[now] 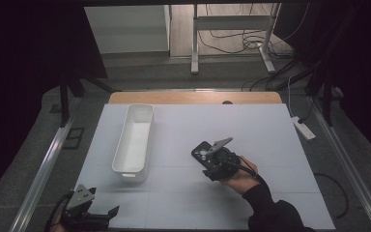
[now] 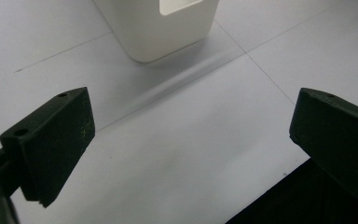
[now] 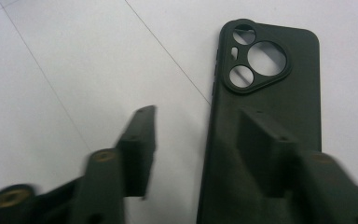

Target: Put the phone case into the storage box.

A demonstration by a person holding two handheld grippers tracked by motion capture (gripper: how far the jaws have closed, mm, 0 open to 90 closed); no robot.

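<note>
Phone case [image 3: 265, 121] flat on table [image 1: 183, 203], right gripper [image 3: 200, 140] open above it, left gripper [image 2: 191, 140] open too; could slide if nudged

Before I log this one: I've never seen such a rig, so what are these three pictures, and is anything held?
No robot here: a person holds a hand-held two-jaw gripper in each hand at a white table. The high view looks down from above the person's side. The left gripper rests near the table's near left corner; the right gripper is mid-table. The other two pictures come from cameras riding on the grippers, looking along their black jaws. On the table lie a long white bin and a black phone case, lying flat with its camera cutouts away from the gripper. The left gripper's jaws stand wide open over bare table, facing the bin's end. The right gripper's jaws are open too; one hangs over the case, gripping nothing.
</note>
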